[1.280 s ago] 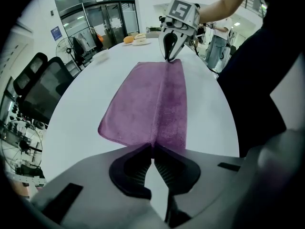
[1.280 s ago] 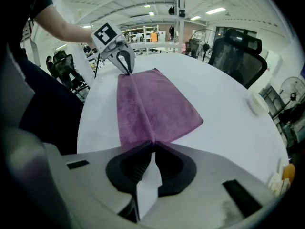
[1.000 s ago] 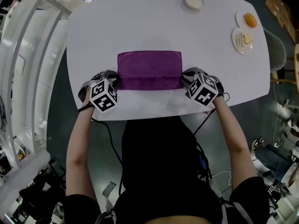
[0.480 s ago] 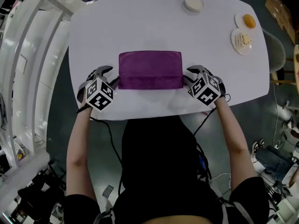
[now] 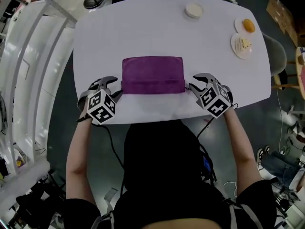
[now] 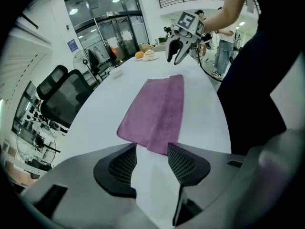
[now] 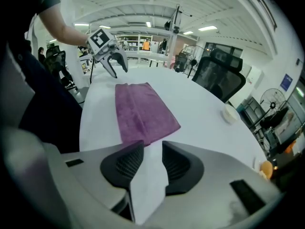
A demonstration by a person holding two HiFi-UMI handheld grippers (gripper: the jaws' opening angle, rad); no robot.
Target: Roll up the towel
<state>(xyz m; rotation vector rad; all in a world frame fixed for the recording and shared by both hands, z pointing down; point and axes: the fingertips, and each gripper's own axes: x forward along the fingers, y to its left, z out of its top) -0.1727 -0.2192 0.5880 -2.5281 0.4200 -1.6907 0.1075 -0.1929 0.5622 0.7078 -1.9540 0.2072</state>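
a white table (image 5: pixel 143 32) carries a small round dish (image 5: pixel 193 10), an orange-topped plate (image 5: pixel 247 26) and a second plate (image 5: pixel 241 46) just beside it

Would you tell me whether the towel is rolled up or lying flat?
Mostly flat: the towel lies spread on the table, with only its near edge turned over into a narrow band.

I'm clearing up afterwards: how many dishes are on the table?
3: a small white bowl at the far edge, a plate with something orange at the far right corner, and a second plate with food beside it.
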